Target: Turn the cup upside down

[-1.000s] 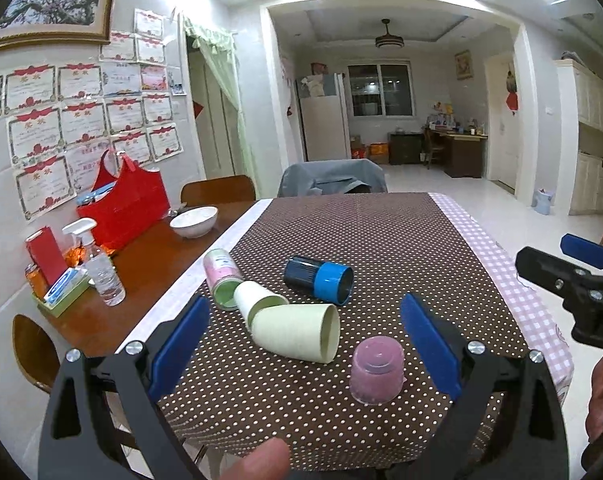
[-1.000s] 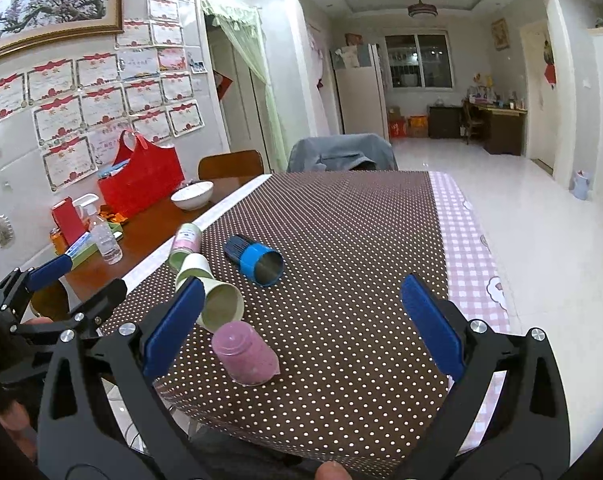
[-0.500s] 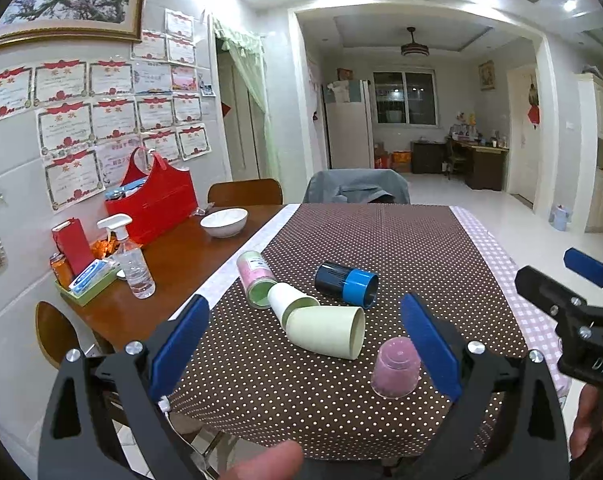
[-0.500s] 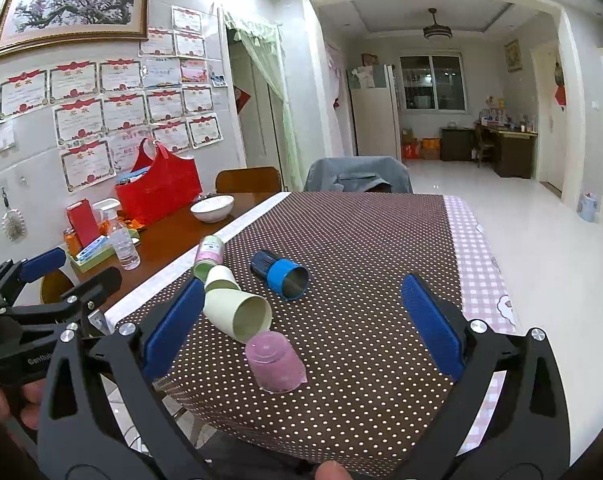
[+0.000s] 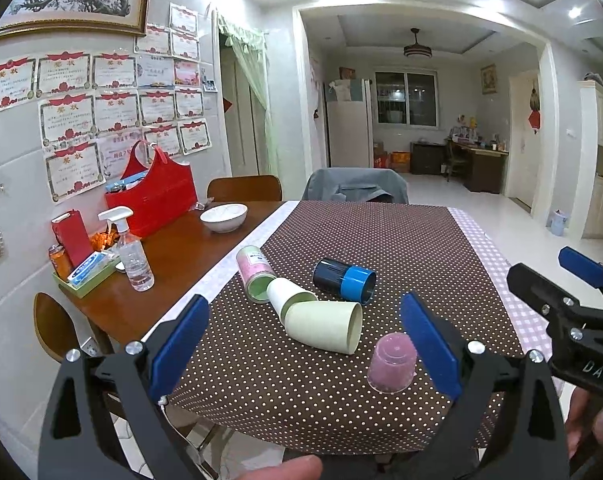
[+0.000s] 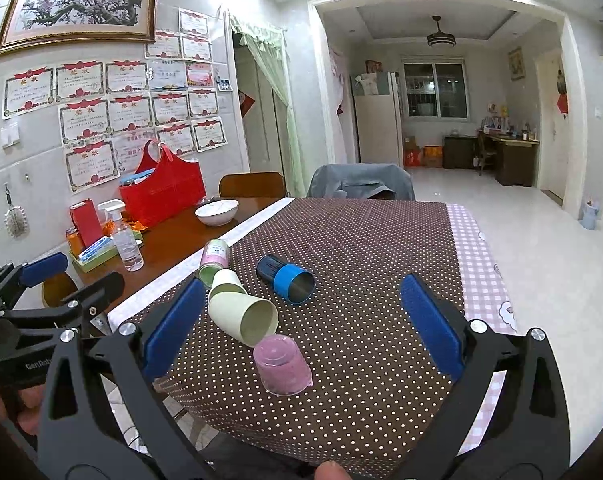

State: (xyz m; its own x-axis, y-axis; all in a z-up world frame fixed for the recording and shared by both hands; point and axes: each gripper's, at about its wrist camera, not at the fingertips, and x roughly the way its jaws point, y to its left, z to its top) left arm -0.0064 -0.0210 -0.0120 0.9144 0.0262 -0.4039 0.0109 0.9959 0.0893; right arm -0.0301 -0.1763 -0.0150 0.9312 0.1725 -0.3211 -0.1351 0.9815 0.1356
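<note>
A pink cup (image 5: pixel 392 363) (image 6: pixel 281 365) stands upside down near the front edge of the dotted brown tablecloth (image 5: pixel 381 248). Behind it lie on their sides a pale green cup (image 5: pixel 324 326) (image 6: pixel 243 317), a white and green cup (image 5: pixel 288 294), a pink and green cup (image 5: pixel 254 272) and a dark blue cup (image 5: pixel 344 280) (image 6: pixel 286 278). My left gripper (image 5: pixel 305 344) is open and empty, held back from the table's front edge. My right gripper (image 6: pixel 299 324) is open and empty, also held back, to the right of the left one.
On the wooden table's left part (image 5: pixel 173 256) stand a white bowl (image 5: pixel 224 217), a red bag (image 5: pixel 151 196), a spray bottle (image 5: pixel 131 252) and a green tray with small items (image 5: pixel 87 274). Chairs stand at the far end (image 5: pixel 355 186) and at the left (image 5: pixel 53 326).
Both grippers have pulled back and up from the table, so the cups look smaller and farther. The cups have not moved.
</note>
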